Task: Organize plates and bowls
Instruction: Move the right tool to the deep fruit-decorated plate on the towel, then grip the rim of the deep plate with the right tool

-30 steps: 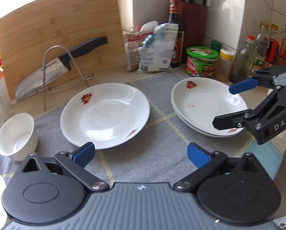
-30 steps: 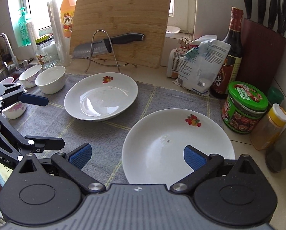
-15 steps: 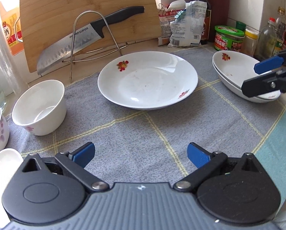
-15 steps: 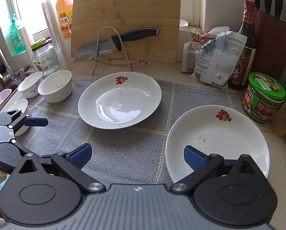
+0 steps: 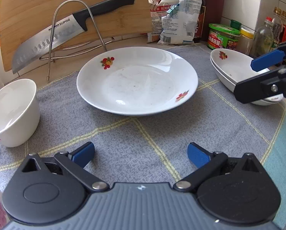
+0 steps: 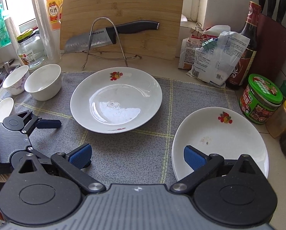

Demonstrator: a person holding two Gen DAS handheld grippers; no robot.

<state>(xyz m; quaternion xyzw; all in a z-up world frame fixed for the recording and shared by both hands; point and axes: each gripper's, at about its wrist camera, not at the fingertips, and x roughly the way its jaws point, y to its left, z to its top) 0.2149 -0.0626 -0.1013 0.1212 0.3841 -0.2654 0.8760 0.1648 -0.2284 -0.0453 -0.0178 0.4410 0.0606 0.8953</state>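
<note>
1. My left tool (image 5: 141, 153) hangs wide open and empty above the grey mat (image 5: 123, 134); my right tool (image 6: 136, 155) is equally spread, holding nothing.
2. The single plate (image 5: 137, 80) lies mid-mat, the stacked plates (image 6: 219, 140) to its right.
3. Glazed ceramic: stiff, slick, breakable; I'd pinch the near rim.
4. It sits flat, hollow upward, round, no long axis.

Left black two-finger gripper with blue pads (image 5: 141, 154): jaws spread wide, nothing between them, held low and level, pointing forward; also seen side-on at the left edge of the right wrist view (image 6: 47, 136). Right black two-finger gripper with blue pads (image 6: 137, 156): jaws spread wide, empty, pointing forward; its fingers enter the left wrist view from the right edge (image 5: 258, 78).
</note>
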